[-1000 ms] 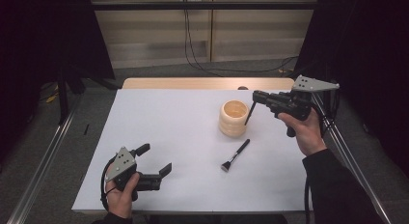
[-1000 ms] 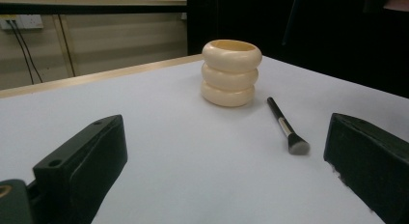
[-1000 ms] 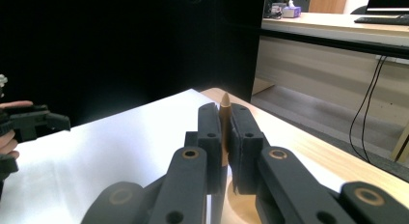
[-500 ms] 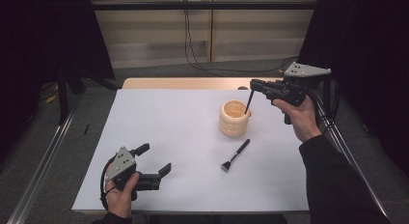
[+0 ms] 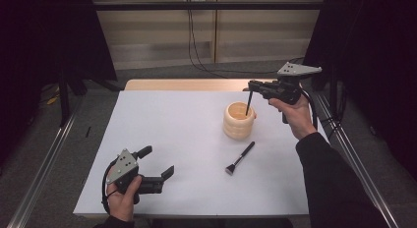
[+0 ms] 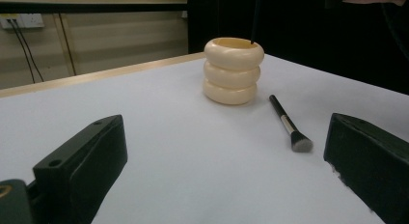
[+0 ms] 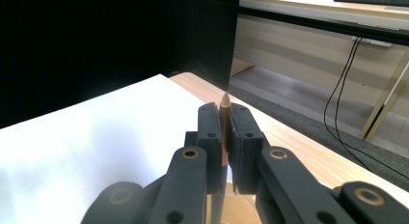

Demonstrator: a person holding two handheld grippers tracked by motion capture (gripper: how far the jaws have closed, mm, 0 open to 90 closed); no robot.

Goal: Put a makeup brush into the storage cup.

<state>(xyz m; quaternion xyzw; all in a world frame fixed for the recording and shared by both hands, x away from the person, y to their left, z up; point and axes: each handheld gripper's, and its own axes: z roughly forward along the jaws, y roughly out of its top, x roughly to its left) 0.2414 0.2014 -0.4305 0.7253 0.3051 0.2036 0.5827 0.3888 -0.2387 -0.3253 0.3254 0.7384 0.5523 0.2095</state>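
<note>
At upper right, the right gripper [image 5: 252, 85] clamps a thin brush [image 5: 248, 104] upright over the cream holder [image 5: 239, 121], where tilting could tip the holder, while the left gripper [image 5: 156, 163] rests open at lower left.

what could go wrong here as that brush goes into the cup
1. The right gripper pinches the thin brush near its top end, so it may swing or slip while lowered.
2. Its lower end sits close to the rim of the cream ribbed cup; a snag could tip or push the cup.
3. The second brush lies loose near the cup's base; a shifted cup might knock it.
</note>
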